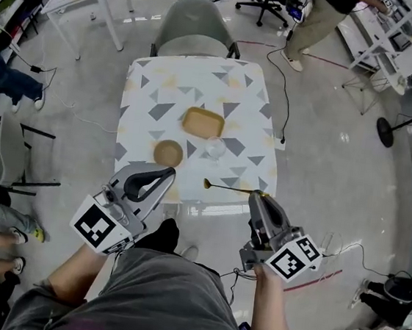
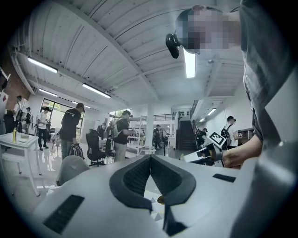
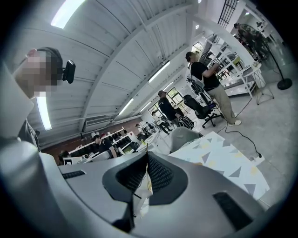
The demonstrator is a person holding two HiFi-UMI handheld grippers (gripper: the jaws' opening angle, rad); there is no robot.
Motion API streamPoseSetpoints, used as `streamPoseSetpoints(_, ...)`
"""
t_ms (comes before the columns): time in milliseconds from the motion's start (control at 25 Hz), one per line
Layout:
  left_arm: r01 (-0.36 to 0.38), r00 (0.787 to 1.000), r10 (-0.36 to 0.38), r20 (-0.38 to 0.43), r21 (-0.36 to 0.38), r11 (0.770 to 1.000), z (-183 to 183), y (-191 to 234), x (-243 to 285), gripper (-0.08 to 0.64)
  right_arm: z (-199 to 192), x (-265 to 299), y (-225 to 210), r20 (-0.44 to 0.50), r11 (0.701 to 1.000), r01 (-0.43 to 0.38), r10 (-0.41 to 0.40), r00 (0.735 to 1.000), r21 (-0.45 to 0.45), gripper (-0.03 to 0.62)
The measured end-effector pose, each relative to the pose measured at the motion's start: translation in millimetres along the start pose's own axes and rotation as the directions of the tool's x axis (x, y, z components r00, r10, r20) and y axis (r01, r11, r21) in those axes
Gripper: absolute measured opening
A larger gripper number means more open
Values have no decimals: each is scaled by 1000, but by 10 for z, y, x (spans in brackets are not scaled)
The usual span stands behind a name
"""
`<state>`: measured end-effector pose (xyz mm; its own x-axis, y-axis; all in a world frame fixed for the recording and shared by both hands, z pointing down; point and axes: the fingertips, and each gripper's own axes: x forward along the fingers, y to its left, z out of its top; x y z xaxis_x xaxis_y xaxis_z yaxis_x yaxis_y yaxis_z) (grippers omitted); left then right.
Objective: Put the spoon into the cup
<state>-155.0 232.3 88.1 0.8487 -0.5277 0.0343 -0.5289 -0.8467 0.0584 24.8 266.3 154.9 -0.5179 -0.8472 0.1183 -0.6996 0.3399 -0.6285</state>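
Observation:
A gold spoon (image 1: 227,188) hangs level over the front edge of the patterned table (image 1: 250,99), its bowl pointing left. My right gripper (image 1: 259,197) is shut on the end of its handle; in the right gripper view the handle shows as a thin line between the closed pads (image 3: 158,173). The clear glass cup (image 1: 214,148) stands upright on the table, just beyond the spoon's bowl. My left gripper (image 1: 169,173) is shut on nothing, at the table's front left, near a round brown bowl (image 1: 168,152). In the left gripper view, the spoon's bowl (image 2: 160,200) peeks below the jaws.
A tan rectangular tray (image 1: 203,122) lies behind the cup. A grey chair (image 1: 194,26) stands at the table's far side. A cable (image 1: 282,95) runs along the floor on the right. People stand around the room.

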Motion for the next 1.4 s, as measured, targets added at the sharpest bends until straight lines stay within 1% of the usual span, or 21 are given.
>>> streamPoseSetpoints(480, 44, 999, -44, -4, -27, 999, -27, 676, 189, 17, 116, 618, -79, -10, 999, 54, -54, 998, 4, 23)
streamPoseSetpoints(800, 67, 998, -67, -6, -46, 997, -92, 1042, 281, 17, 132, 949, -195, -13, 996, 91, -91, 996, 15, 23)
streamPoseSetpoints(1080, 80, 997, -81, -13, -62, 995, -159, 1275, 319, 17, 116, 1149, -290, -20, 992, 126, -126, 992, 18, 23)
streamPoseSetpoints(1400, 89, 996, -91, -24, -78, 993, -291, 1351, 403, 17, 55, 1268, -456, -39, 989, 148, -147, 988, 20, 23)
